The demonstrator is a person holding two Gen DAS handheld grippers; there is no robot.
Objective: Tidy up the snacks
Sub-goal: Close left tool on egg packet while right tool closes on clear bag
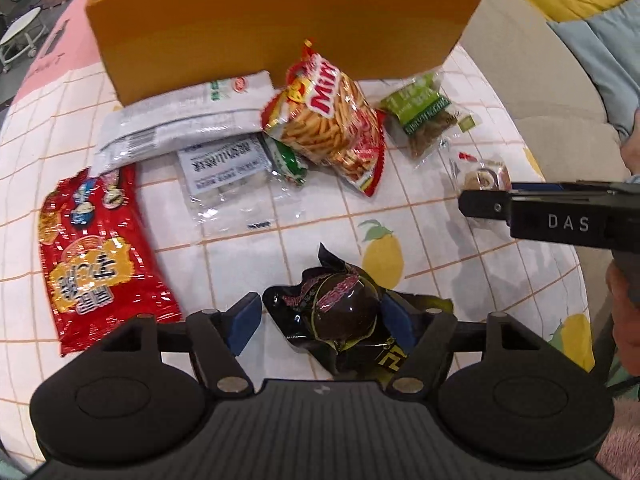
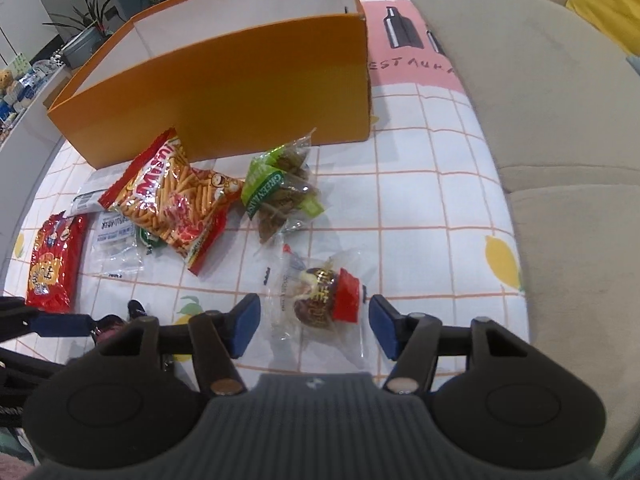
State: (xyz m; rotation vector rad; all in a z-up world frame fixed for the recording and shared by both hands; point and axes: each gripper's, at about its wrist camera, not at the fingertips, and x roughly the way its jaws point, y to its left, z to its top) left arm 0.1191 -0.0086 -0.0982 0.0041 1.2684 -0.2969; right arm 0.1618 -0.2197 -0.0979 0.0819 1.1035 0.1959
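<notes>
An orange box (image 1: 280, 28) (image 2: 224, 96) stands open at the back of the table. Snack packets lie in front of it. My left gripper (image 1: 320, 316) is open, its blue pads on either side of a black snack packet (image 1: 340, 308) on the tablecloth. My right gripper (image 2: 312, 322) is open around a clear packet with a brown cake and red label (image 2: 324, 300); this packet also shows in the left wrist view (image 1: 480, 176). A red stick-snack bag (image 1: 328, 120) (image 2: 176, 200) and a green packet (image 1: 424, 120) (image 2: 280, 192) lie near the box.
A long red packet (image 1: 100, 256) (image 2: 52, 260), a white packet (image 1: 180, 120) and a clear labelled packet (image 1: 228, 176) (image 2: 114, 240) lie at the left. The checked tablecloth (image 2: 420, 200) covers the table. A beige sofa (image 2: 540, 140) runs along the right edge.
</notes>
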